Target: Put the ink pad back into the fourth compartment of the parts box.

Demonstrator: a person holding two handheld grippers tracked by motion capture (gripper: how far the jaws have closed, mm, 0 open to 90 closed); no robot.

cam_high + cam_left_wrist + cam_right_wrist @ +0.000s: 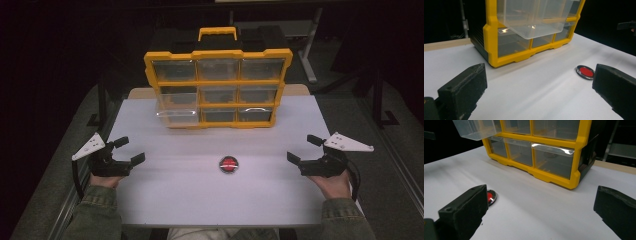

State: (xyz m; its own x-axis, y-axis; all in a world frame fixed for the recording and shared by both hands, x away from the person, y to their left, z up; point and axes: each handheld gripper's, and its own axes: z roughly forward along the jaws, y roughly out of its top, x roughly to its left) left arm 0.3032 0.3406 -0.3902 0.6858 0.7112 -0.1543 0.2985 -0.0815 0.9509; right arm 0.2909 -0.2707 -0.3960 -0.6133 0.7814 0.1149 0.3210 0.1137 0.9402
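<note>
A yellow organiser [218,84] with clear drawers stands upright at the back of the white table [200,200]. Its middle-left drawer [176,107] is pulled out toward me; the same drawer [534,17] juts forward in the left gripper view. A small round red badge with a chrome rim [229,164] lies flat on the table, in front of the organiser. My left gripper [129,150] rests open at the table's left edge, its jaws wide apart with nothing between them. My right gripper [303,148] rests open at the right edge, likewise empty. The badge [585,72] [491,197] lies between the two grippers.
A wooden tabletop edge [140,92] shows behind the white surface. A metal desk frame [310,45] stands in the dark at the back right. The person's green sleeves [100,215] come in at the bottom corners.
</note>
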